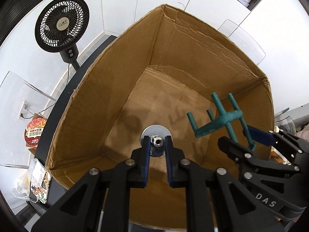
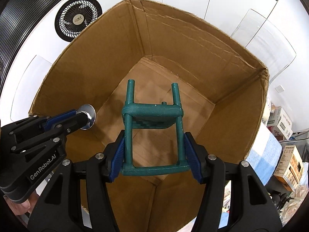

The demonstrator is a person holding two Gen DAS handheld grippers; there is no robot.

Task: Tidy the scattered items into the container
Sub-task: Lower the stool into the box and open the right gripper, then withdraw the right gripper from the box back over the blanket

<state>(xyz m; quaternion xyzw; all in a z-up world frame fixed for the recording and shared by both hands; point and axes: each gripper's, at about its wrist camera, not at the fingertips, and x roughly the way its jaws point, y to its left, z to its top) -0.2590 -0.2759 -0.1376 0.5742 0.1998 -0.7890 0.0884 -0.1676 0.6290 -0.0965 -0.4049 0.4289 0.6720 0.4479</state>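
A large open cardboard box (image 1: 189, 44) (image 2: 193, 44) fills both views, and its brown floor is bare. My left gripper (image 1: 157, 142) (image 2: 79, 115) points down into it, shut on the stub of a shiny metal disc fitting (image 1: 154, 129) (image 2: 90, 114). To its right, my right gripper (image 2: 154, 154) (image 1: 243, 139) is shut on a small green toy chair (image 2: 152, 112) (image 1: 222, 120). Its blue pads (image 2: 118, 154) press on the two back posts, and the chair's legs point down toward the box floor. Both objects hang above the floor, inside the walls.
A black fan (image 1: 61, 24) (image 2: 78, 18) stands behind the box at the left. A red instant noodle bowl (image 1: 34, 131) and packets lie left of the dark table edge (image 1: 58, 104). Cartons (image 2: 289, 164) are stacked on the right.
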